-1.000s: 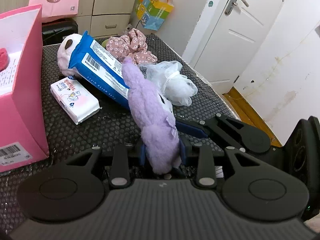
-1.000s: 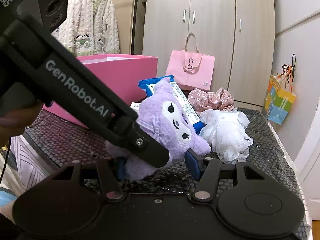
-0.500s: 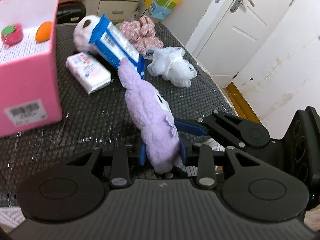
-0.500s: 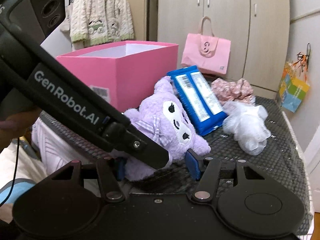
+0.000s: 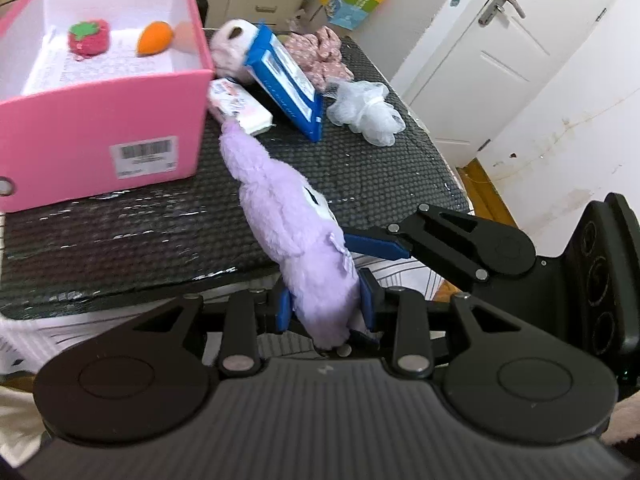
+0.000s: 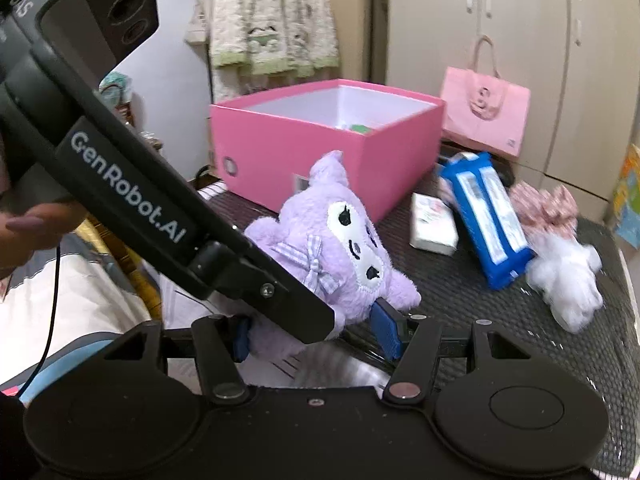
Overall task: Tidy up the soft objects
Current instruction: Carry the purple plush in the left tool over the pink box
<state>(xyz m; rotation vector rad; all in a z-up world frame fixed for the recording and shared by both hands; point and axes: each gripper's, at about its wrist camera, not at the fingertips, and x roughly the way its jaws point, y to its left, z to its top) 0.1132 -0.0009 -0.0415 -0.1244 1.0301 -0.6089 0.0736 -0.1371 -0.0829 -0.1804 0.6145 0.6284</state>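
Plush is hanging in a two-handed grip: the purple plush toy is being pinched low on its body by the left gripper, whose blue pads are pressing into the fur from both sides, while the right gripper is closing around the same toy from the other side, its pads standing wider and bearing on the base and one arm. Since a second ago the toy has been lifting off the black mat and travelling with both tools; the view has been pulling back and up, so that the inside of the pink box is now opening to the left camera where only its side wall was showing before. That reads as the carry step being under way, with the release over the box not yet done.

Relative to the tools, the toy is sitting right between both pairs of fingers, its ear pointing away toward the box's near corner, face turned to the right camera. Just beyond it the box is standing on the mat, already holding a red strawberry toy and an orange carrot toy. Farther back, the white tissue pack, the blue wipes pack, the white mesh sponge, a white plush and the floral scrunchie are lying beside the box, awaiting sorting.
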